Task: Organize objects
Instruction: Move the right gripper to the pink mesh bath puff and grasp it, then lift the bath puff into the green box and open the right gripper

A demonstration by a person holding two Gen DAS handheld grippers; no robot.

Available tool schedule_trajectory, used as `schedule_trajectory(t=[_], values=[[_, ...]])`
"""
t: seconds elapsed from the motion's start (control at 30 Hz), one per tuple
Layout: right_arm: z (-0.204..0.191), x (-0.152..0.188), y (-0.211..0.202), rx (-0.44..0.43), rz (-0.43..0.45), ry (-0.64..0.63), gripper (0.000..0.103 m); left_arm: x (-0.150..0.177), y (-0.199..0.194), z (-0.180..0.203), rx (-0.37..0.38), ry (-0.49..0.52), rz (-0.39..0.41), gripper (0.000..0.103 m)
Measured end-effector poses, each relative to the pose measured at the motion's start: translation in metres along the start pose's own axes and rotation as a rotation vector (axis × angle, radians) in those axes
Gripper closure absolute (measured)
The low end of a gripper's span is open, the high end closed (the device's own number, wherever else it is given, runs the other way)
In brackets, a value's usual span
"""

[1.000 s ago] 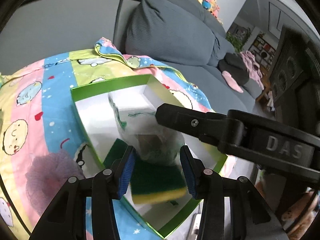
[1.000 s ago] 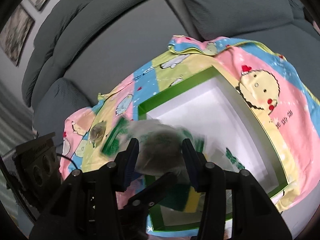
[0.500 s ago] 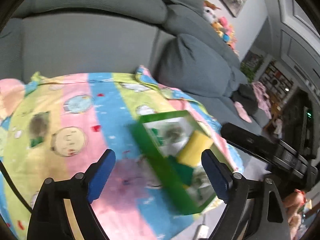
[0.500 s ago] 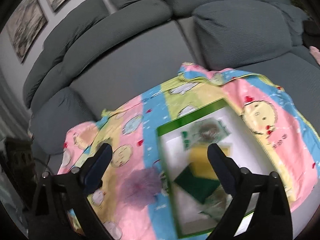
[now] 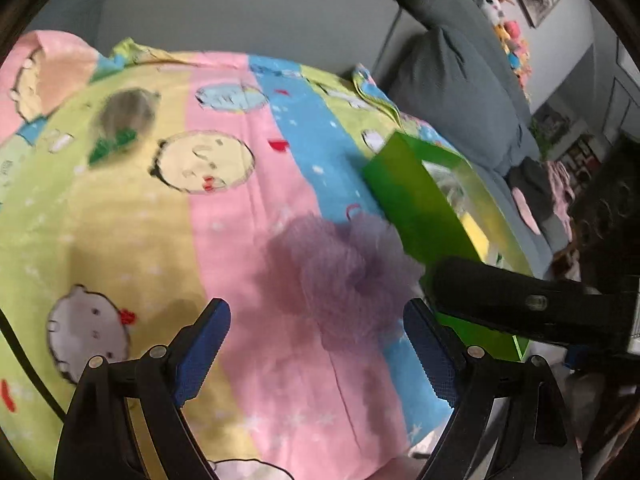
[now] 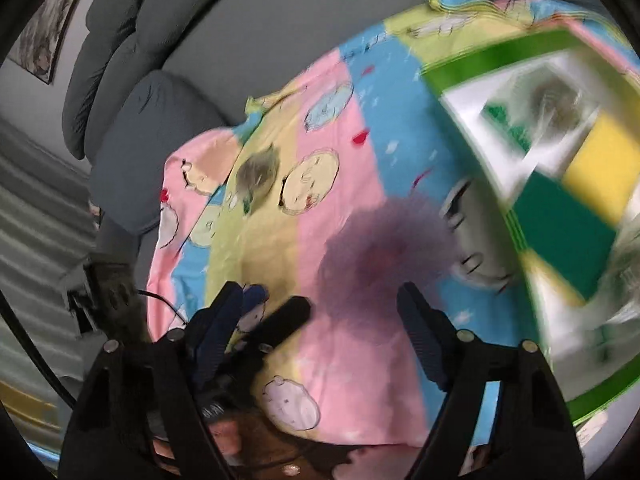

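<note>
Over by the blanket's (image 5: 224, 264) right edge your green box (image 5: 416, 208) already holds sponges (image 6: 568, 236) and a packet, but the purple pouf (image 5: 340, 268) and scrubber packet (image 5: 124, 120) are left, left gripper (image 5: 316, 344) wide and empty, right gripper (image 6: 320, 332) just narrowing, empty too.

Motion blur across the right wrist view: green box (image 6: 472, 60) smeared, contents reduced to colour patches, right rim cut by the frame edge. Purple mesh puff (image 6: 384, 248) without sharp outline. Far packet (image 5: 124, 120) on the patterned cloth (image 5: 120, 220) too blurred to identify. Box interior mostly hidden in the left wrist view.
</note>
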State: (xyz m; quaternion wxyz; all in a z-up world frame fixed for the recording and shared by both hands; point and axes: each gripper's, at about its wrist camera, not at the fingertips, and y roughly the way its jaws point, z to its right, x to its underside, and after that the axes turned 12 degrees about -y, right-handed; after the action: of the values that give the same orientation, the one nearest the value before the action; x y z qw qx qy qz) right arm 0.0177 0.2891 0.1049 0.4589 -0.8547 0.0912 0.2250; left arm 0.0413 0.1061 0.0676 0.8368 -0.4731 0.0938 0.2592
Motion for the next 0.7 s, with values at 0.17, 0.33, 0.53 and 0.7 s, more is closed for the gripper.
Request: schedule_trajectory(t=[0.17, 0.33, 0.53, 0.7], values=[[0.009, 0.002, 0.020, 0.105, -0.019, 0.034, 0.023, 0.002, 0.014, 0.007, -0.004, 0.045, 0.006, 0.014], [0.028, -0.001, 0.043, 0.177, -0.067, 0.058, 0.023, 0.006, 0.038, 0.004, -0.027, 0.028, -0.040, 0.014], [0.034, 0.003, 0.052, 0.156, -0.057, 0.027, 0.057, 0.012, 0.044, 0.017, -0.038, 0.089, -0.015, 0.044], [0.041, 0.009, 0.046, 0.033, -0.029, 0.069, 0.073, 0.019, 0.037, 0.035, -0.031, 0.130, -0.007, 0.067]])
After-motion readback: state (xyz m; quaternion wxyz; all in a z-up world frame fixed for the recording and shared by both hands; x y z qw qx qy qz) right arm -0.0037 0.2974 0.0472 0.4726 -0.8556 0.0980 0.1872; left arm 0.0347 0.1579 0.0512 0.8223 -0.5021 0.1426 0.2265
